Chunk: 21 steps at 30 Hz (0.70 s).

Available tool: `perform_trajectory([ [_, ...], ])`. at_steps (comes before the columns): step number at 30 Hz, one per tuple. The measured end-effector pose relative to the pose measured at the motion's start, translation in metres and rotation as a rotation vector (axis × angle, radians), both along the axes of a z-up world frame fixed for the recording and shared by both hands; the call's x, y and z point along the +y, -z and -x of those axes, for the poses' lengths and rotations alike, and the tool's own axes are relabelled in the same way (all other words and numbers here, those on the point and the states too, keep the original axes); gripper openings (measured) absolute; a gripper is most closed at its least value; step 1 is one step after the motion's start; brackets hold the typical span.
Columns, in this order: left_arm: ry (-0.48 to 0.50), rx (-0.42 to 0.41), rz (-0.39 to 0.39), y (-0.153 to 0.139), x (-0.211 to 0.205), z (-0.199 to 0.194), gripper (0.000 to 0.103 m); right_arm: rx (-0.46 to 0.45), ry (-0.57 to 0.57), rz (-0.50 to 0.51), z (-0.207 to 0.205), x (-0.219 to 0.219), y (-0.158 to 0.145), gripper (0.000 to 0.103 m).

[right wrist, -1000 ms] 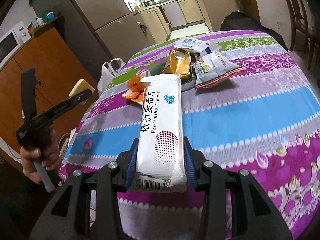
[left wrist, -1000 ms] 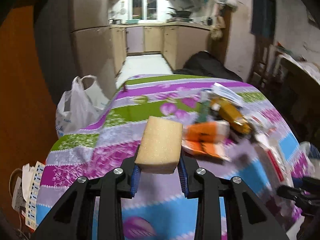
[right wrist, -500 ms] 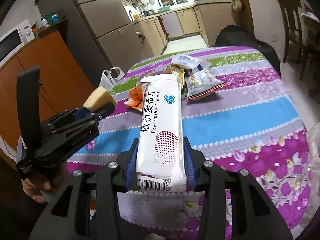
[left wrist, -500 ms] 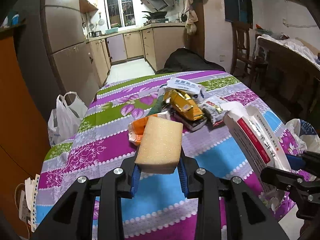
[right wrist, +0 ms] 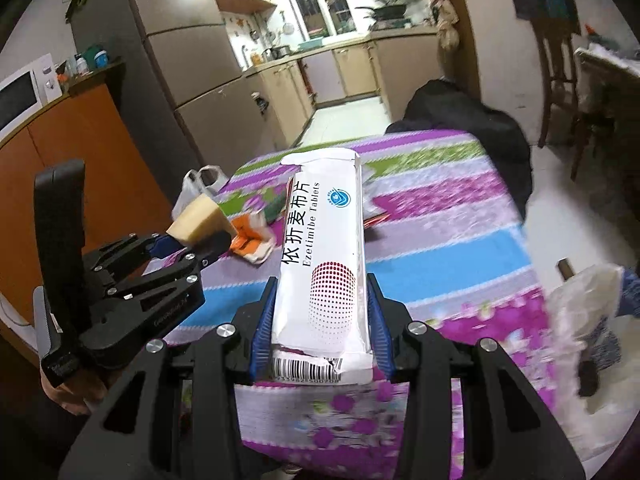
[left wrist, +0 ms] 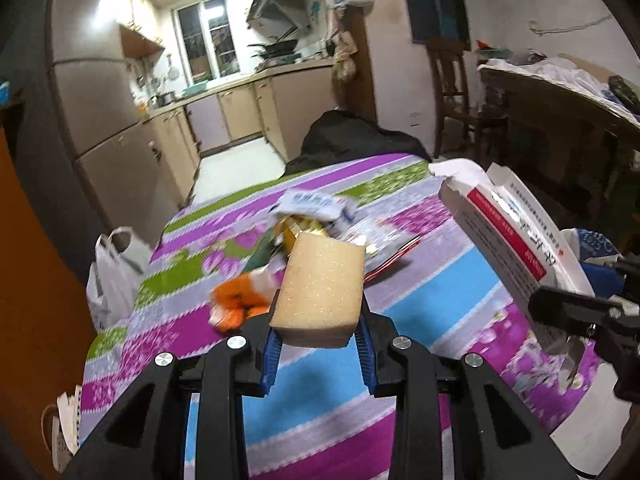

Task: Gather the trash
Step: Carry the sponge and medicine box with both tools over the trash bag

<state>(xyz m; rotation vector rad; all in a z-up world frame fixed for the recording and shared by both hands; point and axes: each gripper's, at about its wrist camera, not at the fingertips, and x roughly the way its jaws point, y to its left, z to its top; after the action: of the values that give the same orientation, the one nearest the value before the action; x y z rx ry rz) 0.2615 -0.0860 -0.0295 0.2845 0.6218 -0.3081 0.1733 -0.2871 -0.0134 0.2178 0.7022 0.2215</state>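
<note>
The left gripper point(left wrist: 320, 344) is clamped on a tan sponge point(left wrist: 322, 286), its blue pads pressing both sides, and holds it up above the near part of a table covered with a striped purple, blue and green floral cloth point(left wrist: 440, 292). The right gripper point(right wrist: 320, 336) is closed around a long white tablet box point(right wrist: 324, 264) printed with black characters and a red dotted patch, its torn barcode end toward the camera; the box is lifted clear of the cloth. In the left wrist view that same box shows at the right, tilted, beside the sponge. On the table beyond lie an orange wrapper point(left wrist: 236, 304), a yellow packet point(left wrist: 296, 230) under a white-and-blue box point(left wrist: 316, 206), and a flat snack bag point(left wrist: 384, 248). A white plastic bag point(left wrist: 114, 276) hangs off the table's left edge, and another light plastic bag point(right wrist: 580, 320) shows blurred at the right in the right wrist view
</note>
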Motion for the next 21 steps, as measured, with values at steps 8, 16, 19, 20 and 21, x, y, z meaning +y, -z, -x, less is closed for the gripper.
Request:
perform_trajectory([
  [8, 0.124, -0.035, -0.011, -0.02, -0.076, 0.003, 0.034, -0.012, 0.135, 0.089, 0.016, -0.07, -0.028, 0.04],
  [16, 0.243, -0.057, -0.037, -0.026, -0.158, 0.01, 0.034, 0.018, 0.283, 0.186, 0.036, -0.142, -0.041, 0.04],
  [19, 0.28, -0.057, -0.051, -0.023, -0.184, 0.015, 0.034, 0.033, 0.319, 0.198, 0.042, -0.162, -0.04, 0.04],
  [20, 0.294, -0.059, -0.058, -0.022, -0.195, 0.016, 0.034, 0.038, 0.333, 0.204, 0.045, -0.17, -0.04, 0.04],
  [21, 0.304, -0.06, -0.063, -0.021, -0.203, 0.017, 0.034, 0.043, 0.344, 0.208, 0.046, -0.176, -0.039, 0.04],
])
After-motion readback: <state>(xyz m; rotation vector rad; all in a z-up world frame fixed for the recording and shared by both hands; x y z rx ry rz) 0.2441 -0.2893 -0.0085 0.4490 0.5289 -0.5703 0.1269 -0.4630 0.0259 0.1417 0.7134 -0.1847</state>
